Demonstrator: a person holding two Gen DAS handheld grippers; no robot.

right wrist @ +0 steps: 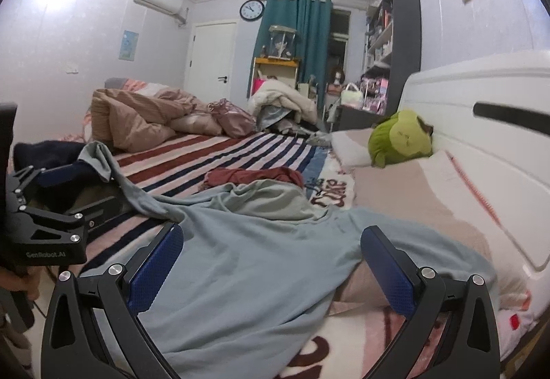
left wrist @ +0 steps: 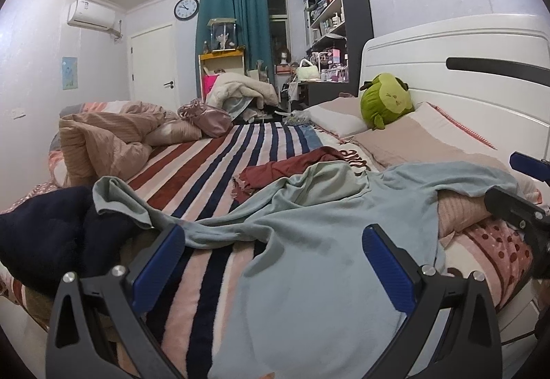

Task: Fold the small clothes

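A light blue shirt (left wrist: 309,275) lies crumpled across the striped blanket (left wrist: 206,165) on the bed. It also shows in the right wrist view (right wrist: 247,269), with one sleeve trailing left. My left gripper (left wrist: 275,258) is open just above the shirt's near part, holding nothing. My right gripper (right wrist: 271,255) is open over the shirt's body, holding nothing. A dark red garment (left wrist: 275,172) lies behind the shirt, and it shows in the right wrist view (right wrist: 254,177). A dark navy garment (left wrist: 44,234) lies at the left edge.
A pink duvet (left wrist: 103,138) is bunched at the far left. Pillows (left wrist: 412,141) and a green plush toy (left wrist: 386,100) lie by the white headboard (left wrist: 464,69). The left gripper's body (right wrist: 44,224) shows in the right wrist view.
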